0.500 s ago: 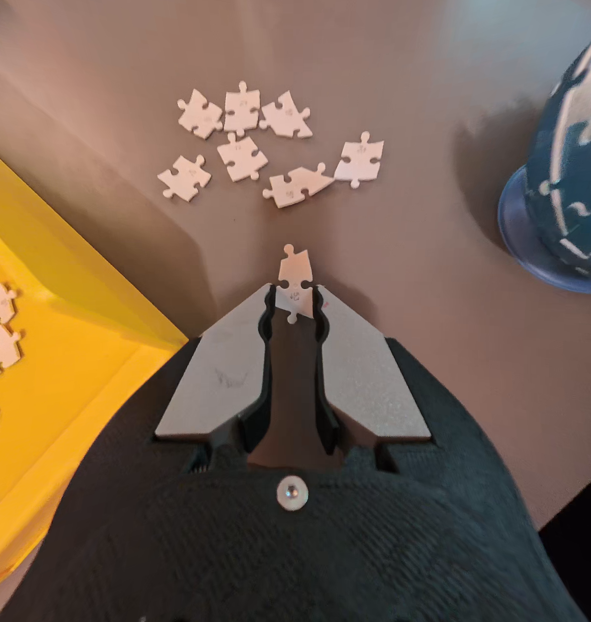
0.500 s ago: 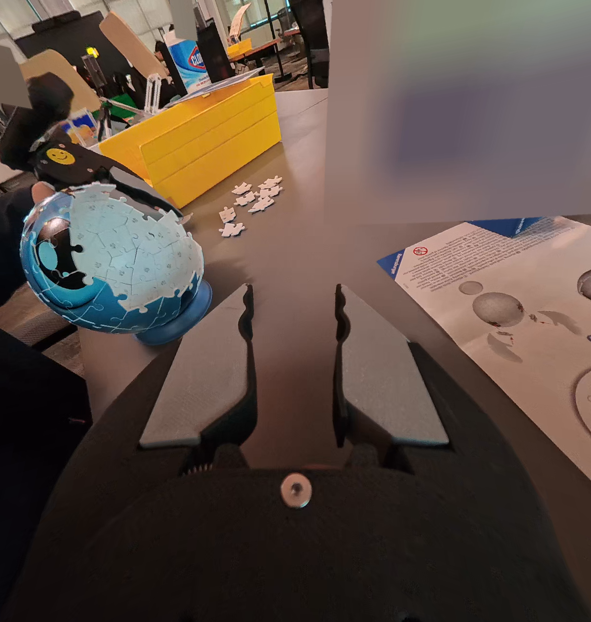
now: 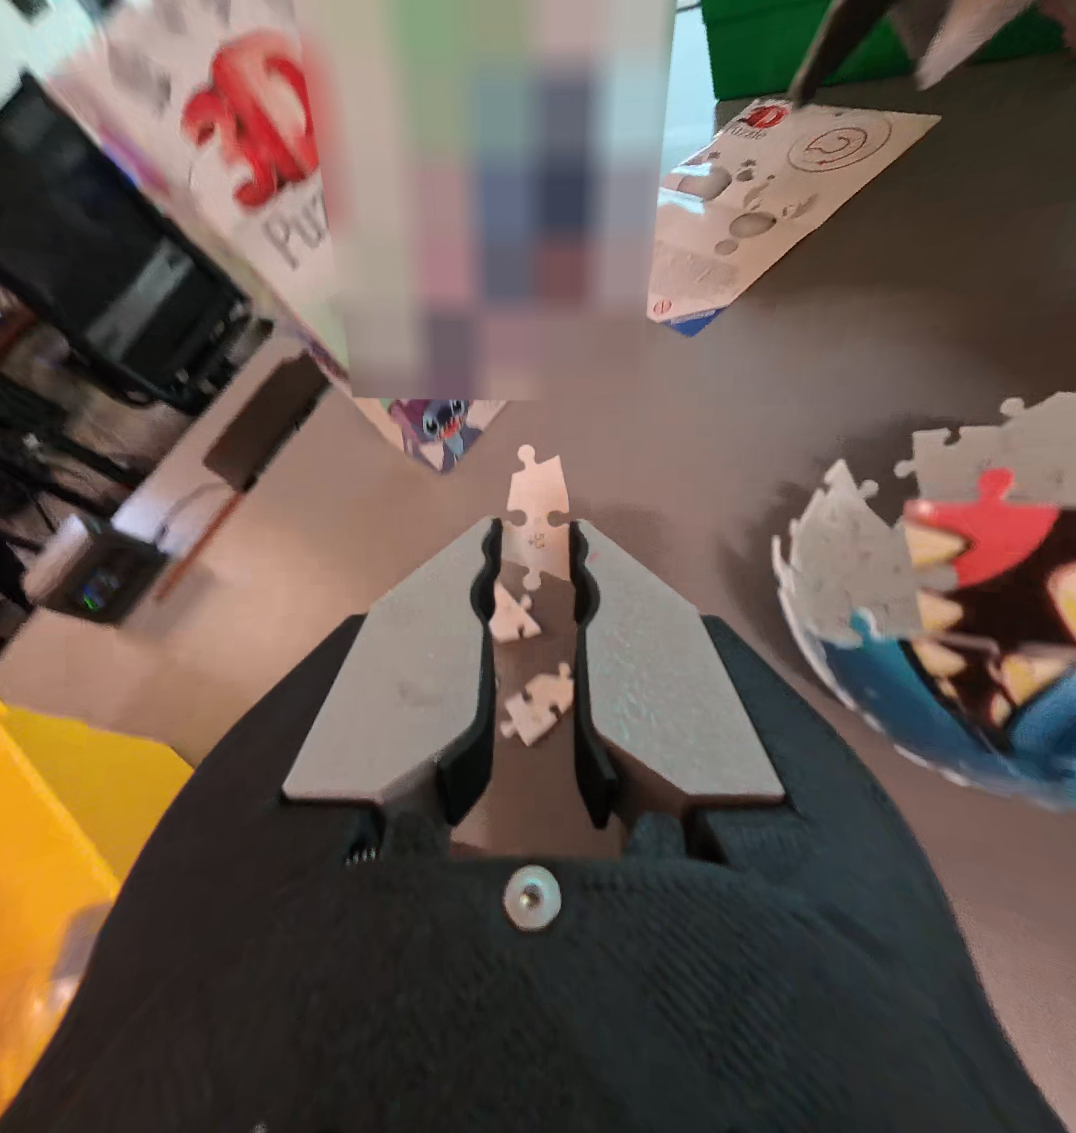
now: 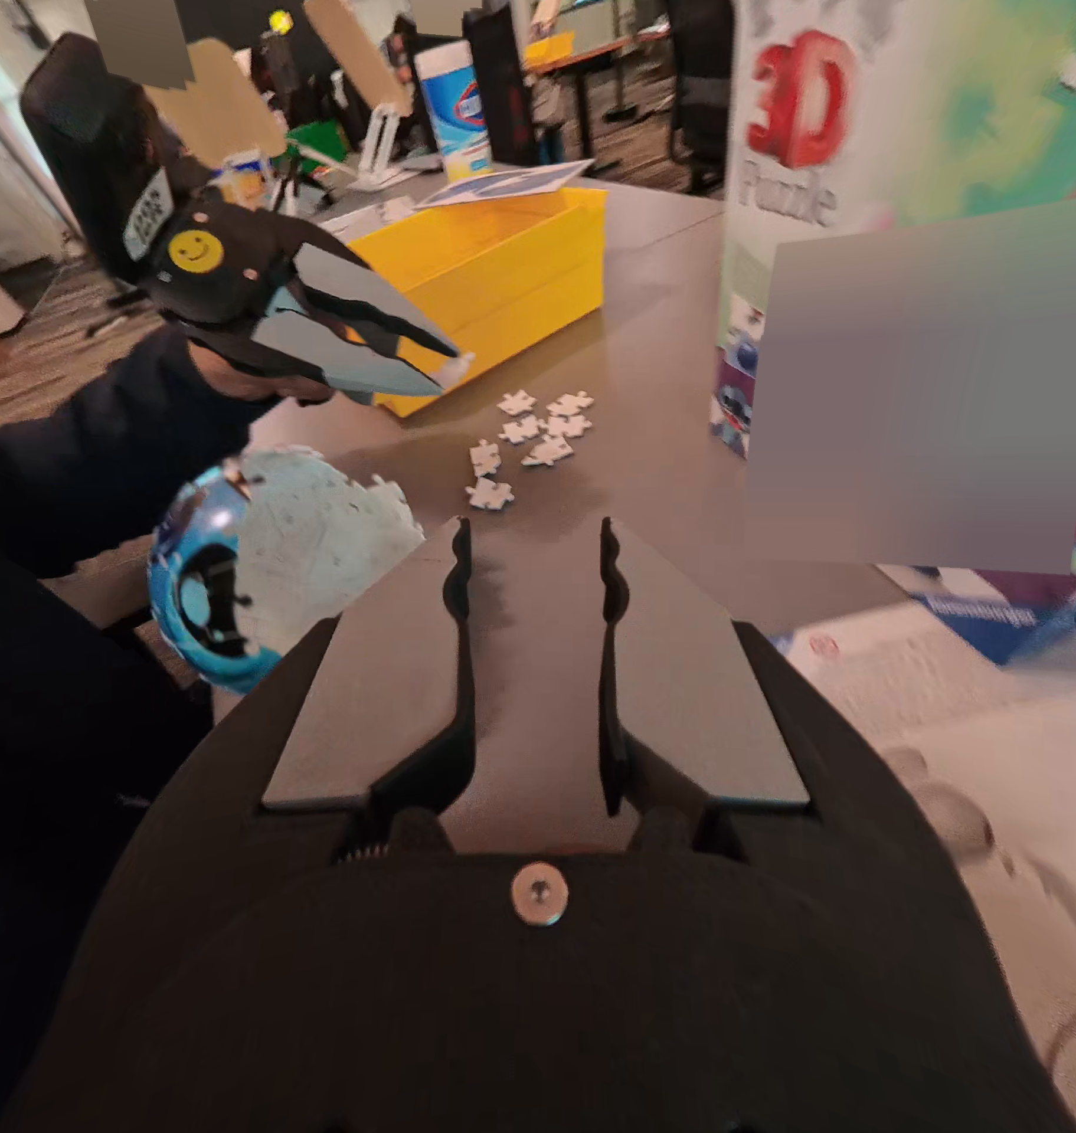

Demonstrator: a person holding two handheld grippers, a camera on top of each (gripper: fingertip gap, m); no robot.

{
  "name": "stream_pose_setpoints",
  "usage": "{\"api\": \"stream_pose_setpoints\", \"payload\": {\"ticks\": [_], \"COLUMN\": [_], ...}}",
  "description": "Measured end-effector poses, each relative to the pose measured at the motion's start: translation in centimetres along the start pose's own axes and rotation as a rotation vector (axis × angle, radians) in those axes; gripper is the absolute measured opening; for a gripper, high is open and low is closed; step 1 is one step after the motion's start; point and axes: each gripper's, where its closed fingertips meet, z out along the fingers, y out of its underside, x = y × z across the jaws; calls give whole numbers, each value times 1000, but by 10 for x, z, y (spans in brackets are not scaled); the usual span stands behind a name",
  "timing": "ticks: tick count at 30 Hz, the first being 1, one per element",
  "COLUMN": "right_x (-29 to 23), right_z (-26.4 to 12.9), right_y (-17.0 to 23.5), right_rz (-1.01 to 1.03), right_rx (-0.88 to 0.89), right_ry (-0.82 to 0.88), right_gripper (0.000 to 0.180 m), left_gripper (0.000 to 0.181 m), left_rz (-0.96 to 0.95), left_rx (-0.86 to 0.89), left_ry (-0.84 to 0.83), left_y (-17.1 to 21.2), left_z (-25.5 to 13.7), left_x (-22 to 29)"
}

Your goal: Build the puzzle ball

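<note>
— White piece (image 3: 538,515) pinched in my left tool (image 3: 534,527), and half a second ago that tool looked down at the tabletop; now it is lifted and swung level.

— And the ball?

— Ball (image 3: 977,619) sits to its right, near, half built. My right tool (image 4: 532,533) hangs spread, empty. Loose pieces (image 4: 532,438) lie beyond. I judge fitting comes next.

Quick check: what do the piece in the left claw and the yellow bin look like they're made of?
The white jigsaw piece pinched in the left claw looks like thin, stiff matte plastic or card; it stands out straight, unbent. The yellow rectangular bin looks like smooth moulded plastic: uniform colour, faint sheen, stepped walls.
</note>
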Motion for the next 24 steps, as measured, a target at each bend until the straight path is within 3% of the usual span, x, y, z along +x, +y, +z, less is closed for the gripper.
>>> {"api": "stream_pose_setpoints", "payload": {"ticks": [4, 9, 15, 17, 19, 24], "right_x": [-7, 0, 10, 12, 9, 13], "right_z": [45, 85, 94, 98, 101, 104], "right_y": [-18, -21, -20, -13, -12, -5], "right_rz": [6, 142, 232, 236, 246, 212], "right_rx": [-113, -142, -122, -150, -135, -142], "right_ry": [-97, -205, -256, -246, -268, -232], "right_gripper": [39, 39, 13, 17, 3, 0], "left_gripper": [20, 20, 20, 20, 20, 14], "left_rz": [151, 201, 276, 271, 261, 250], "left_rx": [100, 129, 128, 140, 133, 106], "left_ry": [-1, 21, -8, 6, 19, 17], "left_y": [-36, -48, -46, -46, -44, -37], "left_z": [21, 43, 55, 57, 60, 60], "left_x": [4, 8, 9, 13, 16, 19]}}
